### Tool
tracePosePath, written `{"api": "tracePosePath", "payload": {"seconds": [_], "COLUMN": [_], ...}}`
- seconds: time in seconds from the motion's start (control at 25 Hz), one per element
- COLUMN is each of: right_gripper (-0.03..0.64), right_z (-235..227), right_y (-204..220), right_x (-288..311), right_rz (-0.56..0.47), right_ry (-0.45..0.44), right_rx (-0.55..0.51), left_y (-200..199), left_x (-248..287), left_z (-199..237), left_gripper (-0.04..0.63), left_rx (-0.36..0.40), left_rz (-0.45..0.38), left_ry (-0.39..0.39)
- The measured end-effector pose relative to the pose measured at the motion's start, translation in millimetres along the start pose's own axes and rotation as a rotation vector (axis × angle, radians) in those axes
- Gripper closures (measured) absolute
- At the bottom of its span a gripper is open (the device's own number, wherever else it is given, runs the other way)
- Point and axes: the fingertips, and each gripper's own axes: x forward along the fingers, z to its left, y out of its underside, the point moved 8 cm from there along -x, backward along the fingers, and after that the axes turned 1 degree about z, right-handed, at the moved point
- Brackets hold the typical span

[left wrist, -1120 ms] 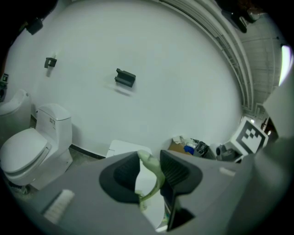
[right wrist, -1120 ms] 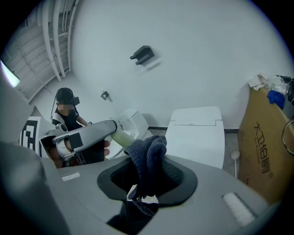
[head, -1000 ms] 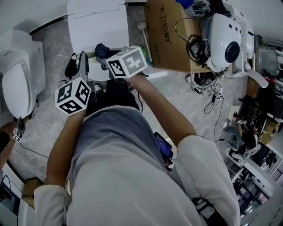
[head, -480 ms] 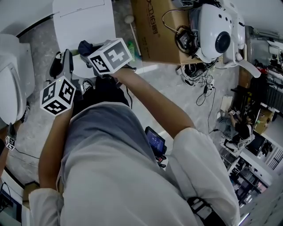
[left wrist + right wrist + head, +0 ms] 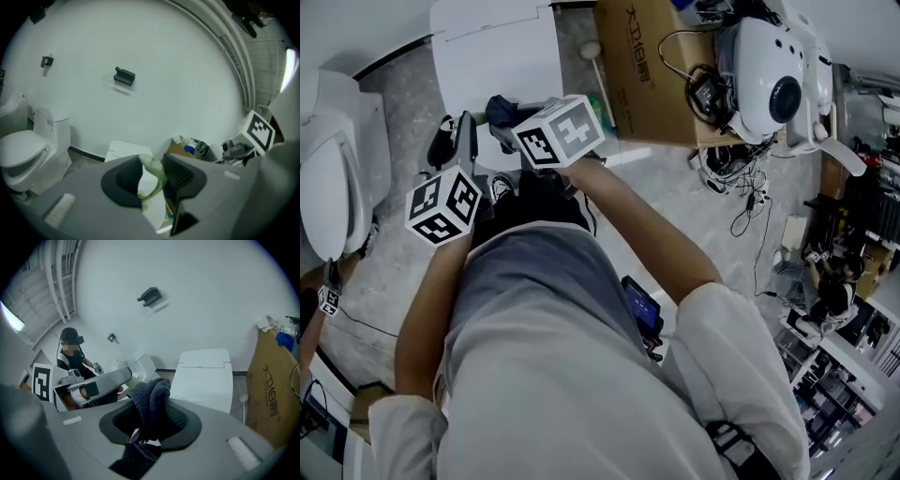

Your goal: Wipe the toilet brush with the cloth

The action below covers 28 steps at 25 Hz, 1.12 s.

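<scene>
Two grips, left gripper [image 5: 153,178] jaws pinching pale-green toilet brush [image 5: 152,165], right gripper [image 5: 150,420] pinching dark knitted cloth [image 5: 151,401]

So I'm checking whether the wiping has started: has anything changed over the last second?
Nothing clear. The left gripper stays shut on the green brush handle and the right gripper on the dark cloth, side by side as before. The whole scene sways together, so likely only the head camera moved.
</scene>
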Motion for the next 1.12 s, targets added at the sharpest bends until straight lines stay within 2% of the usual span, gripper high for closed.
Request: {"api": "tracePosePath", "payload": {"seconds": [0.16, 0.44, 1.12], "right_gripper": [0.512, 0.511, 0.512], "right_z": [4, 8, 22], "right_y": [3, 7, 2], "right_x": [-4, -5, -25], "right_rz": [-0.04, -0.097, -0.193], "right_ry": [-0.022, -0.024, 0.037], "right_rx": [0.022, 0.059, 0.043], "left_y": [0, 0, -38], "left_x": [-3, -11, -63], "left_z": [1, 3, 25], "left_gripper": [0.595, 0.595, 0.595], "left_rx": [0.015, 0.088, 0.06], "left_rz": [0.024, 0.061, -0.065], "left_ry": [0.019, 0.046, 0.022]}}
